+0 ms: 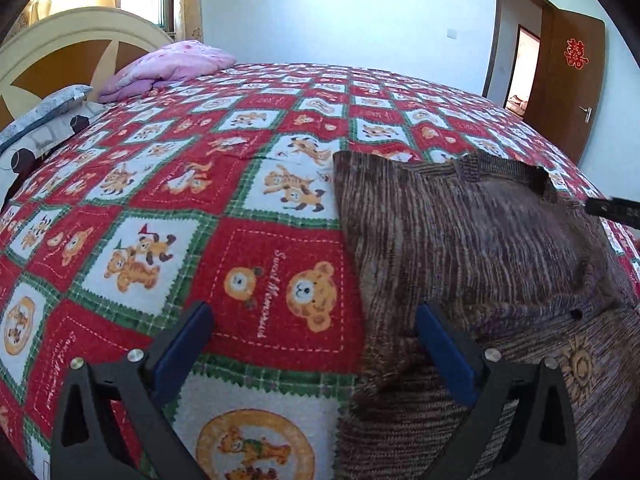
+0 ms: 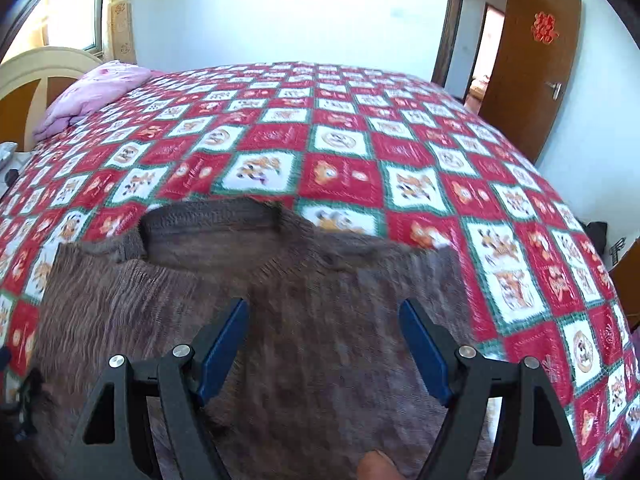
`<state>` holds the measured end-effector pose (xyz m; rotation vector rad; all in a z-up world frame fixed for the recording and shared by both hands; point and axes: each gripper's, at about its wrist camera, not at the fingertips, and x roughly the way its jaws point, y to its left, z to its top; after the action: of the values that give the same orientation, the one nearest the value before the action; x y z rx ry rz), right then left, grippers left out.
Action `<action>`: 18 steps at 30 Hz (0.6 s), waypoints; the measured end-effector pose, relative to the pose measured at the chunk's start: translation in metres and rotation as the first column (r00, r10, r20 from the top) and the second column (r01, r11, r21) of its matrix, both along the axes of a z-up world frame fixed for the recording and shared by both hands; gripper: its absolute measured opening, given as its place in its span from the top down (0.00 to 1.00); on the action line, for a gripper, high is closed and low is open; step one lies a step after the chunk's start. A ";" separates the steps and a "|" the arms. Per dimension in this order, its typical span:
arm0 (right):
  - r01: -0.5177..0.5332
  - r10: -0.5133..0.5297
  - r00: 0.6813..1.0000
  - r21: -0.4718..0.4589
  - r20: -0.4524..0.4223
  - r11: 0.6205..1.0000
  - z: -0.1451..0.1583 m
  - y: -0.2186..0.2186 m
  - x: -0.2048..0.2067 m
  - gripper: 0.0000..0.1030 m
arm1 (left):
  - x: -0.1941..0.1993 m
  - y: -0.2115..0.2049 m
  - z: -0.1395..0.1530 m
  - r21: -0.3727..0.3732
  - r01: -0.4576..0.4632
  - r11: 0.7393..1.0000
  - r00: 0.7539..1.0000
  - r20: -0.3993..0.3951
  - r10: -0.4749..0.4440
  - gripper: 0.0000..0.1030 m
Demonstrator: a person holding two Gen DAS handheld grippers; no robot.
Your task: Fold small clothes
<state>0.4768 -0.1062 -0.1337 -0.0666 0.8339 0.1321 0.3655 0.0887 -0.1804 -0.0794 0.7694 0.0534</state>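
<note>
A brown knitted sweater (image 1: 460,240) lies flat on the red and white bear-patterned bedspread (image 1: 160,200). Its ribbed collar (image 2: 208,216) points toward the far side of the bed. My left gripper (image 1: 314,312) is open at the sweater's left edge, one blue pad over the knit and the other over the bedspread, gripping nothing. My right gripper (image 2: 323,306) hangs open above the sweater (image 2: 120,300), just below the collar, with only cloth beneath it. A black tip of that gripper (image 1: 612,210) shows at the right edge of the left wrist view.
A pink quilt (image 1: 172,64) and grey pillows (image 1: 44,120) lie by the cream headboard (image 1: 60,40) at the far left. A brown door (image 1: 568,80) stands open at the back right. A fingertip (image 2: 376,464) shows at the bottom of the right wrist view.
</note>
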 end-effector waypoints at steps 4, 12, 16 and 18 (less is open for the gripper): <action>-0.096 0.105 0.994 0.206 -0.034 0.974 0.000 -0.007 -0.030 0.24 | 0.000 0.001 0.000 -0.008 0.000 1.000 1.000 0.001 0.000 0.00; -0.146 0.182 0.975 0.252 -0.127 0.957 -0.025 0.015 -0.049 0.54 | -0.001 0.002 0.001 -0.007 -0.008 1.000 1.000 0.005 0.008 0.00; -0.161 0.193 0.965 0.177 -0.179 0.971 -0.031 0.006 -0.074 0.63 | -0.003 0.005 0.001 -0.021 -0.016 1.000 1.000 0.011 0.016 0.00; -0.180 0.205 0.967 0.165 -0.152 0.970 -0.024 0.000 -0.087 0.63 | -0.003 0.006 0.001 -0.022 -0.016 1.000 1.000 0.014 0.016 0.00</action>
<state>0.3894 -0.1062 -0.1575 0.0052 0.9826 0.3883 0.3624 0.0945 -0.1793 -0.1065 0.7555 0.0594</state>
